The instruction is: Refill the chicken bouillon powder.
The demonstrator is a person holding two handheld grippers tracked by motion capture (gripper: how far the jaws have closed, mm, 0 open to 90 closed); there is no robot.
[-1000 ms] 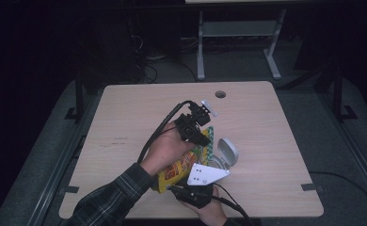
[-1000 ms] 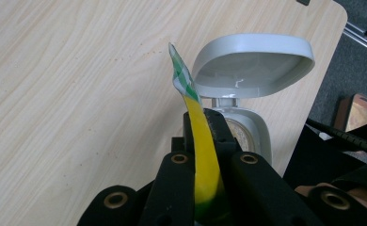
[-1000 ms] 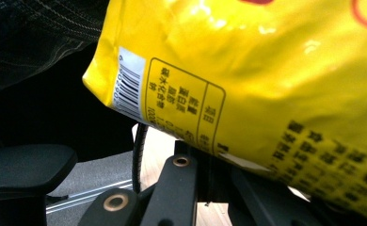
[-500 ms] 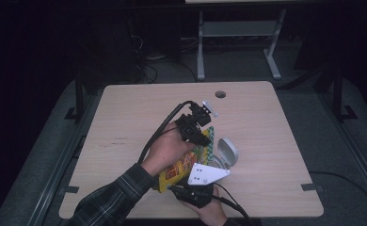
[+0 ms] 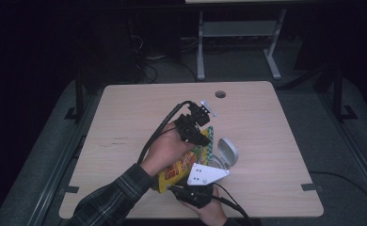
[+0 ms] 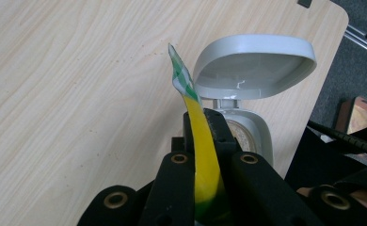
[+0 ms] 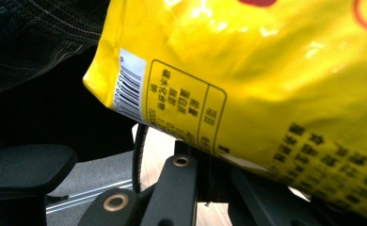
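Observation:
A yellow snack bag (image 5: 179, 169) with a green-and-white checked top edge (image 6: 179, 77) is held up over the table between both grippers. My left gripper (image 5: 203, 137) is shut on the bag's top seam, and the strip (image 6: 204, 160) runs up between its black jaws. My right gripper (image 5: 192, 181), under its grey three-cornered plate, is shut on the bag's lower end; the barcode corner (image 7: 132, 87) fills the space above its jaws. A grey container with its hinged lid (image 6: 252, 66) open stands just behind the bag, its lid (image 5: 227, 151) tilted back.
The light wooden table (image 5: 275, 127) has a round cable hole (image 5: 220, 94) near its far edge. A plaid sleeve (image 5: 111, 197) comes in from the bottom left. A metal stand (image 5: 238, 29) is on the floor beyond the table.

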